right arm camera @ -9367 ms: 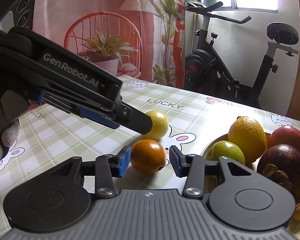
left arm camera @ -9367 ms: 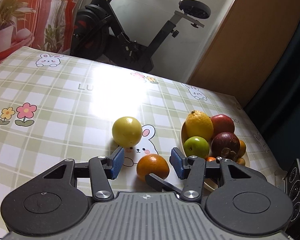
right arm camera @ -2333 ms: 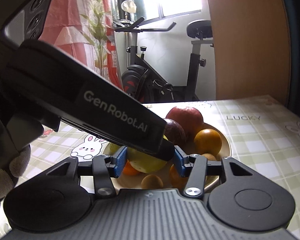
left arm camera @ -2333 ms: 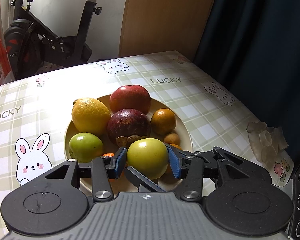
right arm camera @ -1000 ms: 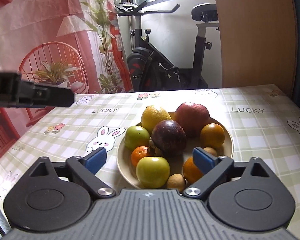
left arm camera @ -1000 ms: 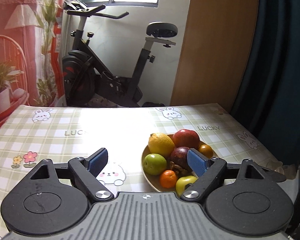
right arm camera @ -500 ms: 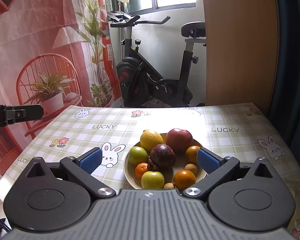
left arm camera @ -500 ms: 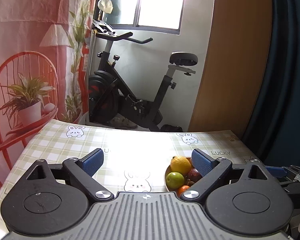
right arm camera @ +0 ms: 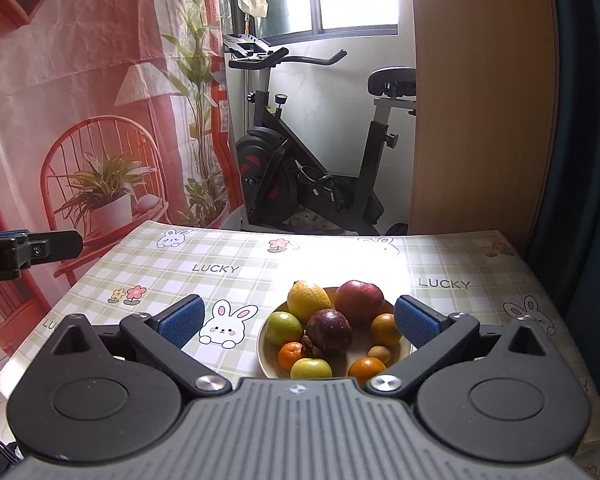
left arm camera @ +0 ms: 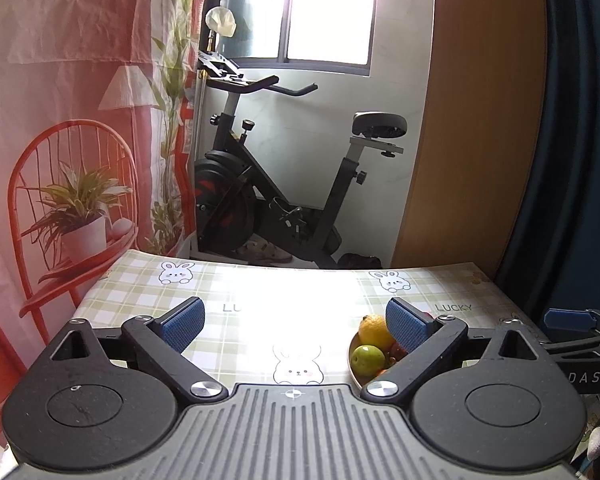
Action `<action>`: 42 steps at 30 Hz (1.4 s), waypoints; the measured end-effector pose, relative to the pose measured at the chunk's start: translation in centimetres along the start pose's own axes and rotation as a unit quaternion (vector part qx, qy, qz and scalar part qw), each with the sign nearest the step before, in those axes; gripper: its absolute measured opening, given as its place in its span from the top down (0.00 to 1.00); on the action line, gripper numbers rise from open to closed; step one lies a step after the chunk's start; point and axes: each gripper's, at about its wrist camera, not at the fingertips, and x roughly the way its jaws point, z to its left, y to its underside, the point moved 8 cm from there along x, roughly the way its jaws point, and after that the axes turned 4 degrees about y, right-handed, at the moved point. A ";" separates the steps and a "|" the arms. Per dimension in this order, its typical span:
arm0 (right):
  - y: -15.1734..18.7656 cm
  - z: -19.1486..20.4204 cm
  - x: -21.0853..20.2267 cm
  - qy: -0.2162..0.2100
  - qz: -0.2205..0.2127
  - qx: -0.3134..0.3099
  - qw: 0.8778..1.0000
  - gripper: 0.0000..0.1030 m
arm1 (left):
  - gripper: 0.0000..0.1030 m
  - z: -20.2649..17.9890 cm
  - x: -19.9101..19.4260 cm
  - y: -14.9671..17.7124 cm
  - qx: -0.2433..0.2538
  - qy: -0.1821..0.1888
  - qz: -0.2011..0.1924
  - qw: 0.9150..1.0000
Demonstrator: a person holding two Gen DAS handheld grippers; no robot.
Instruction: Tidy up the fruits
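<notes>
The left tool (left arm camera: 296,326) is spread wide with nothing between its blue pads, held level above the near edge of the table (left arm camera: 236,312). The right tool (right arm camera: 296,320) gapes just as wide and is also empty, raised over the table and looking down on the plate (right arm camera: 262,350). The fruits sit together on that plate: a lemon (right arm camera: 309,301), a red apple (right arm camera: 359,295), a dark mangosteen (right arm camera: 329,331), a green apple (right arm camera: 284,328), oranges (right arm camera: 385,329) and a yellow-green apple (right arm camera: 311,368). Neither tool touches the fruit.
</notes>
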 end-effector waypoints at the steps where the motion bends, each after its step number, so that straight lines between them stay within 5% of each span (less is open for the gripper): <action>1: 0.0 0.1 -0.1 0.000 -0.001 -0.001 1.000 0.00 | 0.04 0.0 -0.1 0.0 -0.001 0.003 0.000 1.000; 42: -0.8 -0.5 -1.0 0.001 -0.013 -0.002 1.000 0.00 | 0.04 -0.5 -1.3 -0.3 0.024 -0.017 -0.012 0.999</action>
